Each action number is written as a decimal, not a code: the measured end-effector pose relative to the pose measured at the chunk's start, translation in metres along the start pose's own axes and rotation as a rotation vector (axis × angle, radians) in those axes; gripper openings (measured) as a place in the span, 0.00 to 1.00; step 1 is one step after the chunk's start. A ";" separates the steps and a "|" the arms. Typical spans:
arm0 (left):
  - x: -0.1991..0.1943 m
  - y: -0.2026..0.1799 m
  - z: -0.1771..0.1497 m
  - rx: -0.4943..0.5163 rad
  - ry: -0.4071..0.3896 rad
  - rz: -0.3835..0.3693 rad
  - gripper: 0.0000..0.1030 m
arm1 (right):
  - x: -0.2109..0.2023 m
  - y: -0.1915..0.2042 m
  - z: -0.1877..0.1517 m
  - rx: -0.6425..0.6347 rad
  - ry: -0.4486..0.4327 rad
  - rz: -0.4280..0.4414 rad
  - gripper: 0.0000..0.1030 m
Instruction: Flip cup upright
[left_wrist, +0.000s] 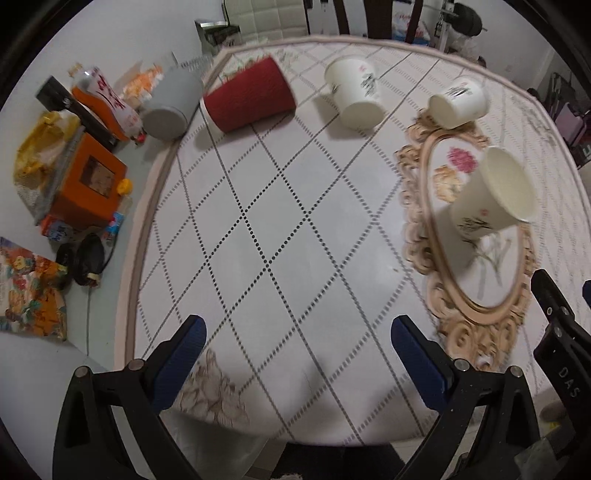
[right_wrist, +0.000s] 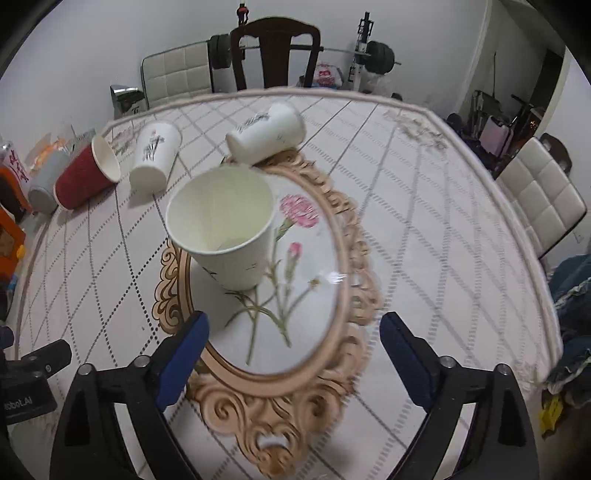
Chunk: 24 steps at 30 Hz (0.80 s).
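Both claws spread wide, nothing held: right gripper (right_wrist: 291, 350) low over the near end of the oval floral medallion (right_wrist: 343, 295) printed on the tablecloth (right_wrist: 443, 221); left gripper (left_wrist: 295, 354) over the bare diamond-pattern area to the left of it, with part of the right unit visible at the right margin of the left view. Upright and mouth-up on the medallion: one white paper cup (right_wrist: 225, 229), pale interior fully exposed, base flat on the print, clear of both grippers. Judged as the cup already set on its base, hence the open jaws and the stand-off position behind it. Still on their sides along the far part of the table: a second white cup (right_wrist: 266, 134) touching the far edge of the medallion, base toward the camera; a third white cup (right_wrist: 155, 157) with black floral print farther left, also base-forward; a red ripple-wall cup (right_wrist: 86, 173) beside it, mouth turned toward the centre of the table; a grey cylindrical cup (right_wrist: 44, 181) at the left table edge, just beside the red one. Probable reason for the row layout: each cup well apart enough for a side grasp without disturbing a neighbour. Nearest remaining target for the right claw: the white cup at the medallion edge. Likely hazard: rolling of a tapered cup on the smooth cloth under a one-sided touch. Clutter beyond the left edge, including an orange box (left_wrist: 86, 181), not involved.
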<state>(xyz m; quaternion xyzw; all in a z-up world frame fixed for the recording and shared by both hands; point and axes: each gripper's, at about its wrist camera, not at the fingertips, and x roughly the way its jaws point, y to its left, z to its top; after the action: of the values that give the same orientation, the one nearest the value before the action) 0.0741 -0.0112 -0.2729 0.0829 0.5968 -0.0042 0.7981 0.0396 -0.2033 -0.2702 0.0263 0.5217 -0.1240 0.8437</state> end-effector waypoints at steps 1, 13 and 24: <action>-0.011 -0.002 -0.005 -0.002 -0.014 0.002 0.99 | -0.010 -0.003 0.000 -0.004 -0.002 -0.002 0.98; -0.168 0.004 -0.044 -0.059 -0.209 -0.002 0.99 | -0.181 -0.049 0.004 -0.072 -0.060 -0.014 0.98; -0.245 0.020 -0.062 -0.047 -0.298 -0.032 0.99 | -0.297 -0.063 0.003 -0.073 -0.136 -0.010 1.00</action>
<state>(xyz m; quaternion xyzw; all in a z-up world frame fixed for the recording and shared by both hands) -0.0530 -0.0061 -0.0533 0.0533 0.4731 -0.0153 0.8792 -0.0993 -0.2112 -0.0002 -0.0158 0.4674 -0.1107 0.8770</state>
